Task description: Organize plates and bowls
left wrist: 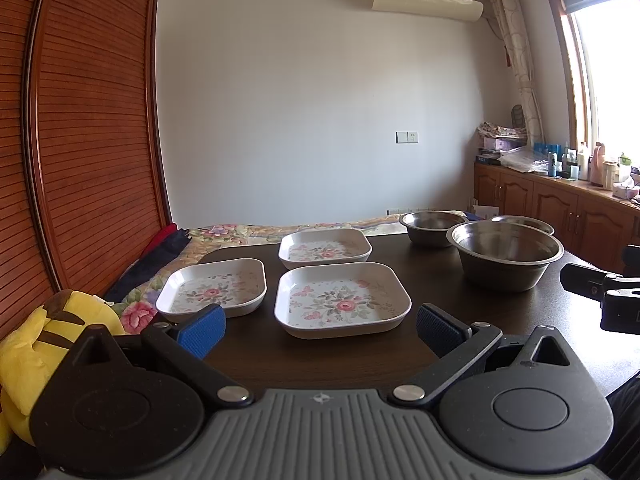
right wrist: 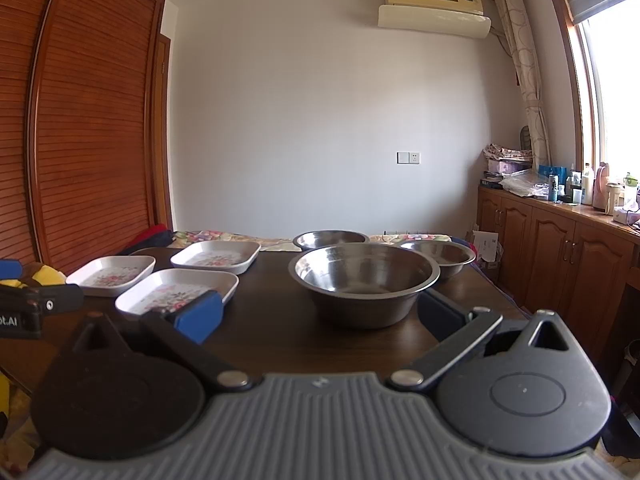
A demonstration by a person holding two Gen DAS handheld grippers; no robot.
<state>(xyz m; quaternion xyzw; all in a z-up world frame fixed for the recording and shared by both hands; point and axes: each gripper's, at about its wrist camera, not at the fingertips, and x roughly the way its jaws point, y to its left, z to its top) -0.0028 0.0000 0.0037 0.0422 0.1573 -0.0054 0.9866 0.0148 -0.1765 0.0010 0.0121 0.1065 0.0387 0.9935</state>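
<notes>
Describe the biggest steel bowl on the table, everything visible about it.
The large steel bowl is round, of dull grey metal, with a thin flat rolled rim, sloping walls and a narrower flat base. It stands upright on the dark wooden table and looks empty; its inside reflects light. It is the nearest of three metal bowls, with two smaller ones behind it, on the table's window side, apart from the floral plates. The right gripper faces it with jaws open, not touching. Nothing rests in or on it.
</notes>
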